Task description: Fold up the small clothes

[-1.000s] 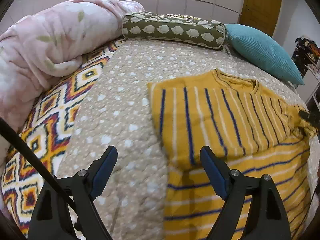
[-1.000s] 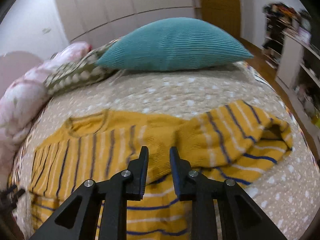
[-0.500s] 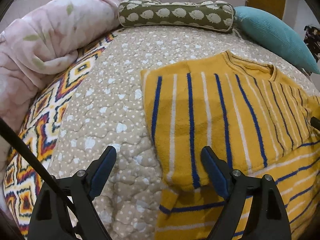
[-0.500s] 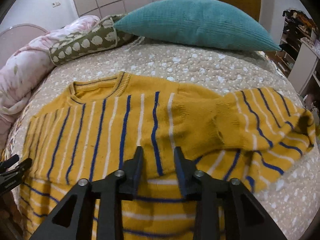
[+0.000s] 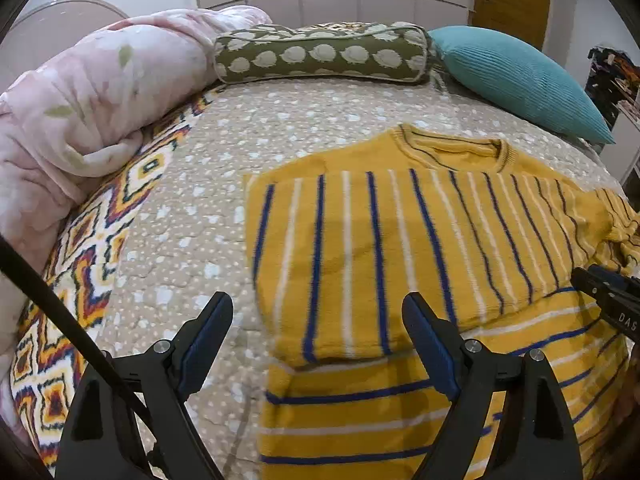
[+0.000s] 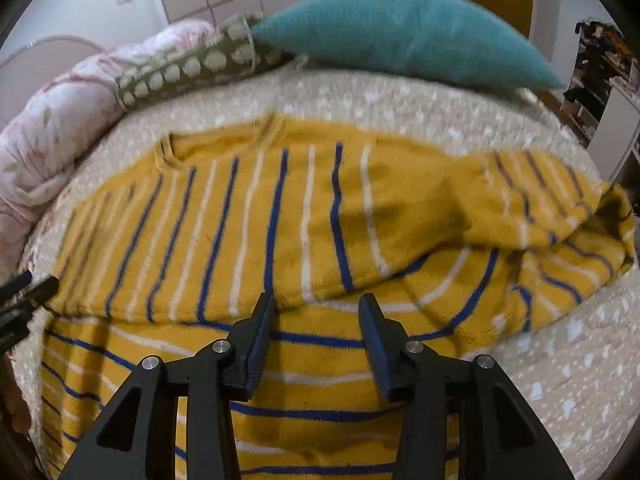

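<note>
We've got the left gripper wide and the right gripper just opening, both empty, so careless pinching could rumple the folded sweater.

The sweater is mustard yellow with thin blue and white stripes. The quilt under it is beige with pale spots. A blanket shows orange, navy and white diamonds. The bolster is olive with cream, possibly hedgehog-shaped, blobs; the pillow teal; the duvet pink floral.

Sweater hem cut off at the bottom edge — right sleeve motion-blurred
</note>
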The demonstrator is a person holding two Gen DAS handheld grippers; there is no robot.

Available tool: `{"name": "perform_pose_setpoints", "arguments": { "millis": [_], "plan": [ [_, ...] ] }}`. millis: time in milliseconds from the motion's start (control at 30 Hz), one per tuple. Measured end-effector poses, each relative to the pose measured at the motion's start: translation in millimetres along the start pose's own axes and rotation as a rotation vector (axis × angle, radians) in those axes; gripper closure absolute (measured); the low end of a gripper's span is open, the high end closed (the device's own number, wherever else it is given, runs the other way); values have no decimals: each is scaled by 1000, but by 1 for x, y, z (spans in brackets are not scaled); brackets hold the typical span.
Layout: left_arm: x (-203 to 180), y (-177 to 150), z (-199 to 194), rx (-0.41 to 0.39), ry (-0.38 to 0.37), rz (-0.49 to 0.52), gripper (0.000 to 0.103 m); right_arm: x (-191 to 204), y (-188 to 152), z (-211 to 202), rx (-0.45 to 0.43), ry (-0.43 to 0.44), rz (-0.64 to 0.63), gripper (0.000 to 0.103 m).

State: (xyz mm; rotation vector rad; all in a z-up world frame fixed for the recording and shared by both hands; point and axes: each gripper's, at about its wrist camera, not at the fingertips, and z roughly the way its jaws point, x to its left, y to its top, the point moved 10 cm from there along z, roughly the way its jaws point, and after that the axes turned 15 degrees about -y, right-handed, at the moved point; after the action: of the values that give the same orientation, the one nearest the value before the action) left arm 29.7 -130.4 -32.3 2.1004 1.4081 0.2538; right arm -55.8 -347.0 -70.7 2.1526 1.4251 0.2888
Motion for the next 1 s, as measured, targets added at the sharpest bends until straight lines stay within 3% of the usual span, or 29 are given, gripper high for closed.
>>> {"name": "perform_pose_setpoints", "arguments": {
  "millis": [267,567,667,1000],
  "plan": [
    [-21,0,12,15,-34,4,17,-8,-6,-23,-33,28,-9,51],
    [-31,-12,40,73,-19,38,16,-62,-2,-52,-101,58,80,47],
    [-29,-13,40,64,-26,34,15,-98,2,-51,-114,-15,133,47],
    [-29,-14,41,57,-28,31,14,-194,28,-28,-101,-113,368,47]
  ]
}}
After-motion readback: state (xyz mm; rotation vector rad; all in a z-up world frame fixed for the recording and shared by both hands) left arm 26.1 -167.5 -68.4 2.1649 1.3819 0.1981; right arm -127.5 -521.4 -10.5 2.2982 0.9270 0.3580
